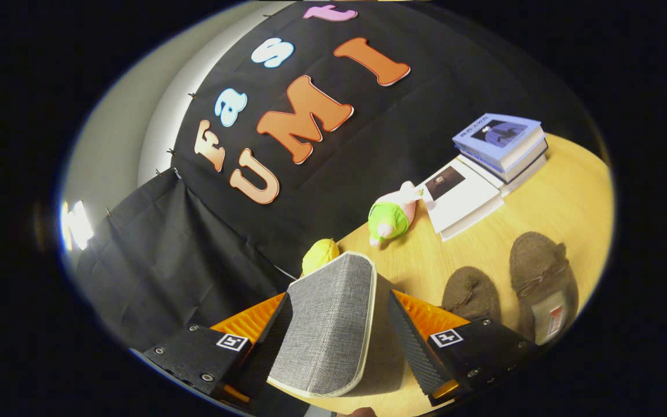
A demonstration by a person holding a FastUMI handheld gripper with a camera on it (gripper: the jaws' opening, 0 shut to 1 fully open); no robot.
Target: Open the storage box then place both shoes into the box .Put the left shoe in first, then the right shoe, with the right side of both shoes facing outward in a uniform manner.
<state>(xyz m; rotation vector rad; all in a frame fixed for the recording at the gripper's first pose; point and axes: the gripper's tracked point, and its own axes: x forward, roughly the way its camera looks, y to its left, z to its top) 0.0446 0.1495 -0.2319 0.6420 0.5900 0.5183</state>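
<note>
Here, the gripper (339, 324) straddles the grey fabric lid (327, 324) of the box, its fingers set one on each side of the raised panel. The left finger (272, 336) lies against the lid's woven face; the right finger (411, 341) stands close to the other side, though whether it presses on the lid cannot be told. The lid, edged in pale trim, stands tilted up between them. Right of the lid, two brown shoes (542, 284) lie on the wooden table (571, 197), side by side and just apart, the nearer one (471, 294) partly hidden behind the right finger. Beyond the lid sit a yellow plush toy (320, 255) and a green-and-pink one (394, 215). Farther right of those, an open book (461, 200) rests beside a stack of books (501, 145), touching it.
</note>
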